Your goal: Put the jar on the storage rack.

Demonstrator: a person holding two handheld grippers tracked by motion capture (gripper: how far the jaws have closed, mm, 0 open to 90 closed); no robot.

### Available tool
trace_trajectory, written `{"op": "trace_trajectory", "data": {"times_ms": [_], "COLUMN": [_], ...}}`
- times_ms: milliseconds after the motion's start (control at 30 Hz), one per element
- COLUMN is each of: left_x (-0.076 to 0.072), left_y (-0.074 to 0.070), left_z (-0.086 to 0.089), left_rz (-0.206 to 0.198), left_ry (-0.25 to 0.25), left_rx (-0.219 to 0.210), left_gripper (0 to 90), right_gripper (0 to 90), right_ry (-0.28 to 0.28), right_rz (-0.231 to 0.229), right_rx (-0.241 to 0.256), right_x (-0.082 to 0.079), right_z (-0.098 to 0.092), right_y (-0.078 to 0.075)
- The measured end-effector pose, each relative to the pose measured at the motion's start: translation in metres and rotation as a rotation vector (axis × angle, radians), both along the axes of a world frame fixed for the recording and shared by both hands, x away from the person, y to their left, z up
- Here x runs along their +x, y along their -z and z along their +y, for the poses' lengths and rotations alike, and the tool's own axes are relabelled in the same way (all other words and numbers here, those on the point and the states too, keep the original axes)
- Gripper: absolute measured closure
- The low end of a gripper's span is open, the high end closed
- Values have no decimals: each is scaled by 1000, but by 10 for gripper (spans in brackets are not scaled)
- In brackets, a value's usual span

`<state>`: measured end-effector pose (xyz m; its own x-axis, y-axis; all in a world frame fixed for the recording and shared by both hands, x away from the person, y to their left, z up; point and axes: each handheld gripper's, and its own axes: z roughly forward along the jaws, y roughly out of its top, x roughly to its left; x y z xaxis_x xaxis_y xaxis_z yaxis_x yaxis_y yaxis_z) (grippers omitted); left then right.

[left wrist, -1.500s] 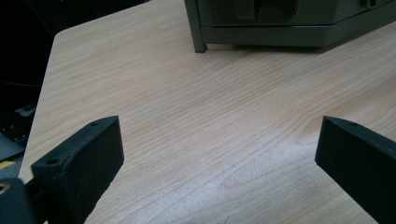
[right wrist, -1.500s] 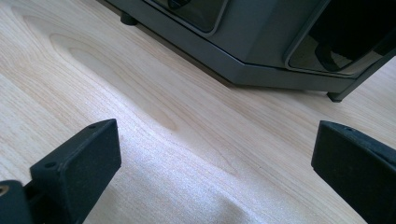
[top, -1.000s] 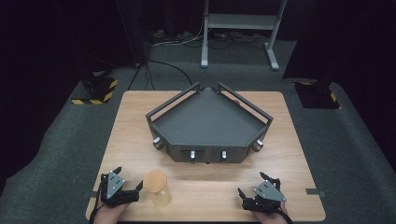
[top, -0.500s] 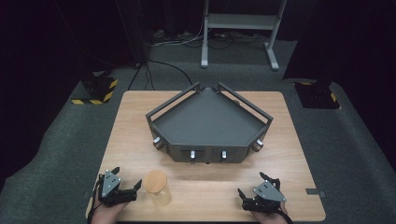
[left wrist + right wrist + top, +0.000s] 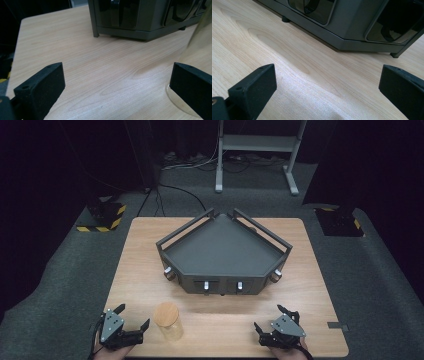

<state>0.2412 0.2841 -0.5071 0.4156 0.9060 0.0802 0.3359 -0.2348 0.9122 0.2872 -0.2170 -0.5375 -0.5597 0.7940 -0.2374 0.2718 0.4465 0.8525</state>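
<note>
A glass jar with a wooden lid [image 5: 167, 320] stands upright near the table's front left. My left gripper [image 5: 134, 316] rests just left of it, open, with nothing between its jaws. In the left gripper view the left gripper [image 5: 117, 82] has bare wood between its jaws, and the jar [image 5: 200, 47] rises behind the right-hand one. My right gripper [image 5: 268, 317] sits open at the front right, facing the dark grey tray [image 5: 220, 252]. In the right gripper view the right gripper [image 5: 327, 85] stands wide open over bare wood, in front of the tray's front wall [image 5: 352, 27].
The five-sided grey tray, with raised rails and knobs on its front, takes up the middle of the wooden table [image 5: 140, 265]. Past the table's far edge are a metal stand [image 5: 255, 145], cables and black-and-yellow floor blocks [image 5: 102, 217].
My left gripper has drawn back slightly toward the person's side and the left. The jar and the right gripper have not moved.
</note>
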Motion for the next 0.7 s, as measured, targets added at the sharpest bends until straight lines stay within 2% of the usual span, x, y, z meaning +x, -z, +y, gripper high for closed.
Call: {"op": "trace_trajectory", "data": {"times_ms": [267,500,700], "left_x": [-10,-18,-25], "left_y": [-10,-16,-20], "left_z": [-4,-9,-13], "left_rz": [-22,-58,-64], "left_ry": [15,42,64], "left_rx": [-5,-33,-33], "left_gripper": [5,5,5], "right_gripper": [8,9,9], "right_ry": [3,3,3], "right_rz": [-2,-3,-3], "right_rx": [10,8,7], "right_x": [0,0,0], "right_z": [-1,-1,-1], "right_y": [0,0,0]}}
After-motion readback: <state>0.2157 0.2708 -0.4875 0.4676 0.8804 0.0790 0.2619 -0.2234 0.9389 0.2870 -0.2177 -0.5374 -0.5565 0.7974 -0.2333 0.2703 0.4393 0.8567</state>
